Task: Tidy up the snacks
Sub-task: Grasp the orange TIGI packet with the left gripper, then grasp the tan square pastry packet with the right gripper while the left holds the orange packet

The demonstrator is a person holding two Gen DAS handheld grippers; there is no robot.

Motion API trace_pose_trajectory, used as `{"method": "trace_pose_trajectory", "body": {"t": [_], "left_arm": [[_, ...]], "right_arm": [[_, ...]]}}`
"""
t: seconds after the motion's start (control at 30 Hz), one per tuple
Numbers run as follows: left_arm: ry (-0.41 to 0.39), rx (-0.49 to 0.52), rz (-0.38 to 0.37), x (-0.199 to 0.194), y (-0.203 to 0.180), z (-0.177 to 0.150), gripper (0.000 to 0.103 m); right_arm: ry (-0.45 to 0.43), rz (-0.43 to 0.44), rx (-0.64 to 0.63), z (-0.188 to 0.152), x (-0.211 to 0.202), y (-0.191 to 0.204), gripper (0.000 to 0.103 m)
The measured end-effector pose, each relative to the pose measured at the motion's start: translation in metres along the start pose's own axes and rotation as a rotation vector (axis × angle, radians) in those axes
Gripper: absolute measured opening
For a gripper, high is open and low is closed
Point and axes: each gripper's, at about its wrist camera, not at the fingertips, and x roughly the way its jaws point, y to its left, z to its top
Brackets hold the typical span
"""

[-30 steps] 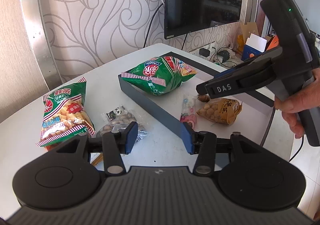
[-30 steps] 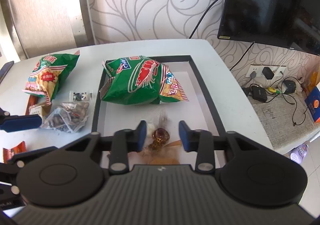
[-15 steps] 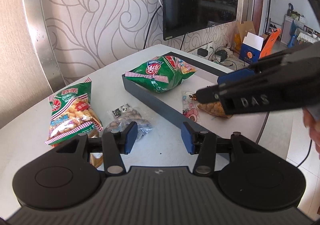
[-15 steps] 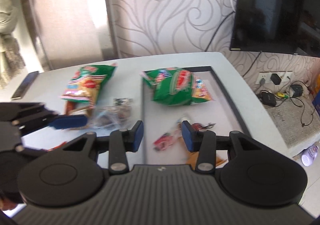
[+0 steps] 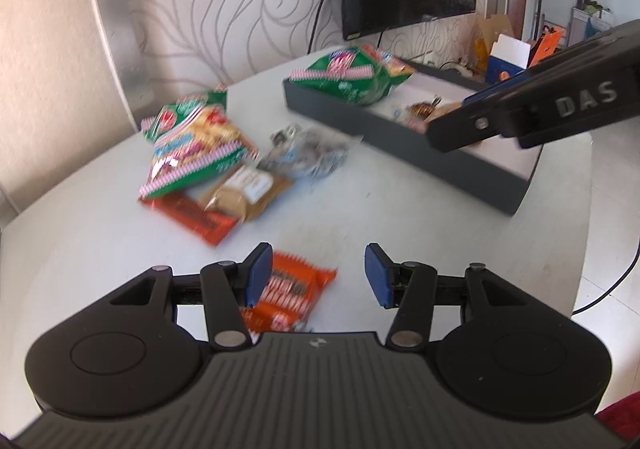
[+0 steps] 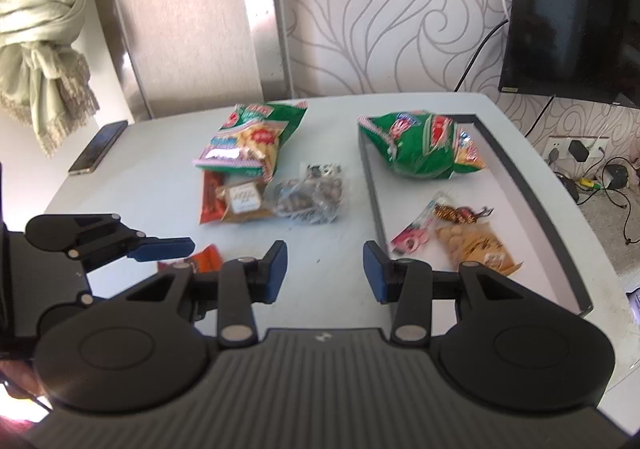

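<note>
Both grippers are hovering spread and empty, the left gripper (image 5: 316,275) nearest over an orange wrapper (image 5: 294,289), seemingly next for sorting, the right gripper (image 6: 325,271) above bare table (image 6: 160,185). Farther off, loose snacks (image 6: 276,177) are waiting left of the tray (image 6: 532,185), where a green bag (image 6: 424,149) and sweets are lying, probably sorted.

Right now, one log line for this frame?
left gripper: open, over orange bar | right gripper: open, empty | tray: green bag, candies, nut pack | table: snacks left
</note>
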Motion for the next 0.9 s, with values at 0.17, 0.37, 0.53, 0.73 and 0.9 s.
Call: {"method": "trace_pose_trajectory", "body": {"t": [0.17,0.37,0.53,0.73,0.9], "left_arm": [[0.022,-0.024,0.033,0.008,0.01,-0.008,0.071],[0.061,-0.026,0.02,0.026,0.015,-0.007,0.065],[0.054,-0.037,-0.008,0.024,0.018,-0.009,0.054],[0.064,-0.068,0.049,0.02,0.032,-0.011,0.051],[0.073,-0.108,0.088,0.013,0.049,-0.018,0.051]], "right_arm": [[0.025,0.006,-0.011,-0.005,0.005,0.006,0.045],[0.041,0.019,-0.025,-0.003,0.014,0.009,0.045],[0.046,0.032,-0.051,0.006,0.029,0.012,0.045],[0.046,0.079,-0.103,0.018,0.052,0.026,0.044],[0.032,0.118,-0.136,0.035,0.07,0.038,0.044]]}}
